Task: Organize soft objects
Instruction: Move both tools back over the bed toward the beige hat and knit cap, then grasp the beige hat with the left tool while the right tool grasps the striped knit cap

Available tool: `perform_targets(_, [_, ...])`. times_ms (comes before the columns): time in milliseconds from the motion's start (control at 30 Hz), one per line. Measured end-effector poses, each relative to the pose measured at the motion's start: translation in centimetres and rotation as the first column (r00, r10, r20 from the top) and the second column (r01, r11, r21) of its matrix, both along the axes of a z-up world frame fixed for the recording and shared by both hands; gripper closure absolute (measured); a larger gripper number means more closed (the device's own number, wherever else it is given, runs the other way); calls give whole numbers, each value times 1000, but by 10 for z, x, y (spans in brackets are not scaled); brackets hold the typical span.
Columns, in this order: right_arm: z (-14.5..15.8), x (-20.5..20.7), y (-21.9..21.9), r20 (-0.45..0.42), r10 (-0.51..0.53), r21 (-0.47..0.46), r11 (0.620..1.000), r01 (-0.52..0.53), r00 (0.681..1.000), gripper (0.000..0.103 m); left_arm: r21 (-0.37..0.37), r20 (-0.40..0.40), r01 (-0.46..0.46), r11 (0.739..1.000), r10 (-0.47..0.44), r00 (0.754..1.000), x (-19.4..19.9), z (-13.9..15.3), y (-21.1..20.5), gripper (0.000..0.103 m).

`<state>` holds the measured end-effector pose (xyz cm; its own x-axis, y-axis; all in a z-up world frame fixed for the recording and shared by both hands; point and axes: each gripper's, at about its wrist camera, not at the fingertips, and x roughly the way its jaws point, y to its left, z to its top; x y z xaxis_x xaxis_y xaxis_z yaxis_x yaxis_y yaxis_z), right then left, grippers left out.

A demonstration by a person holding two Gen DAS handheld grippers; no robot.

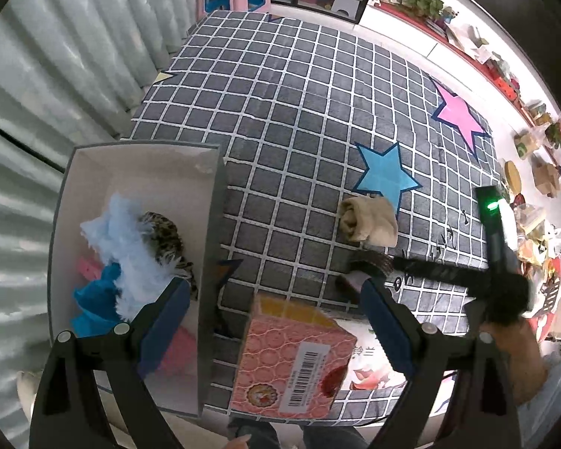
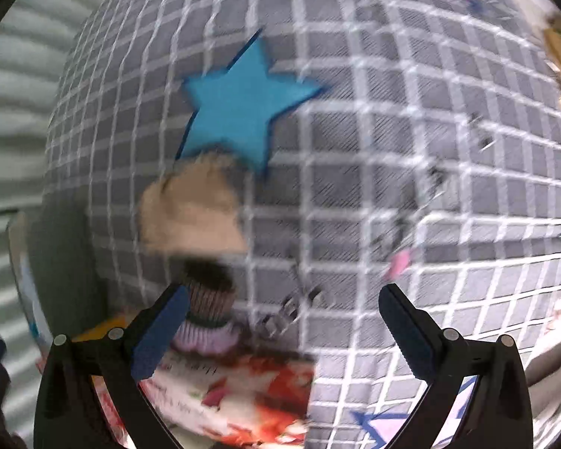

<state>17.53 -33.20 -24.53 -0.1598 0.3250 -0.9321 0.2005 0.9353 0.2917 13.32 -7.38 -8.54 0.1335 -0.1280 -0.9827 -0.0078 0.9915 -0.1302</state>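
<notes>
Left tool spread wide, nothing between its fingers, hovering over a pink carton at the near edge of the grid-patterned mat. White box just left of the carton holds fluffy light-blue fabric, a leopard-print piece, blue cloth and pink items. Rolled beige cloth lies on the mat touching the blue star, well right of the box. Right tool also spread, empty; view motion-blurred, beige cloth ahead of it, striped dark sock beside its left finger.
</notes>
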Motion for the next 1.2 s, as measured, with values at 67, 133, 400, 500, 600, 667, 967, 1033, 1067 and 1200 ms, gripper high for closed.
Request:
perform_targets(67, [-6, -5, 17, -23, 13, 54, 998, -12, 1000, 1, 7, -1, 0, 1000, 0, 1000, 0, 0, -2, 9])
perform_targets(133, [-14, -10, 37, -37, 40, 92, 995, -36, 999, 1, 18, -5, -5, 1000, 5, 1000, 0, 0, -3, 9])
perform_targets(400, [-28, -25, 82, -31, 151, 73, 986, -148, 988, 39, 27, -25, -17, 999, 18, 1000, 8, -1, -14, 9])
perform_targets(500, [-27, -34, 75, -22, 142, 132, 982, -138, 990, 54, 14, -26, -3, 1000, 4, 1000, 14, -2, -30, 9])
perform_targets(600, [-18, -40, 45, -3, 96, 161, 983, -94, 995, 57, 18, -29, 14, 1000, -14, 999, 24, -5, -54, 9])
perform_targets(667, [-12, -42, 19, 12, 50, 159, 986, -51, 999, 57, 20, -45, 15, 1000, -14, 999, 31, -13, -72, 9])
perform_targets(967, [18, -52, -75, 41, -124, 106, 987, 119, 991, 57, 89, -151, 5, 996, 9, 988, 70, -108, -146, 9])
perform_targets(1033, [25, -57, -87, 50, -140, 104, 985, 135, 989, 57, 125, -160, 18, 992, 2, 987, 74, -129, -154, 9])
perform_targets(1067, [28, -61, -93, 54, -149, 105, 984, 142, 987, 57, 134, -164, 22, 991, 0, 986, 75, -136, -156, 9])
perform_targets(1200, [31, -68, -95, 57, -160, 121, 981, 153, 985, 57, 154, -208, 25, 988, 7, 978, 77, -162, -159, 9])
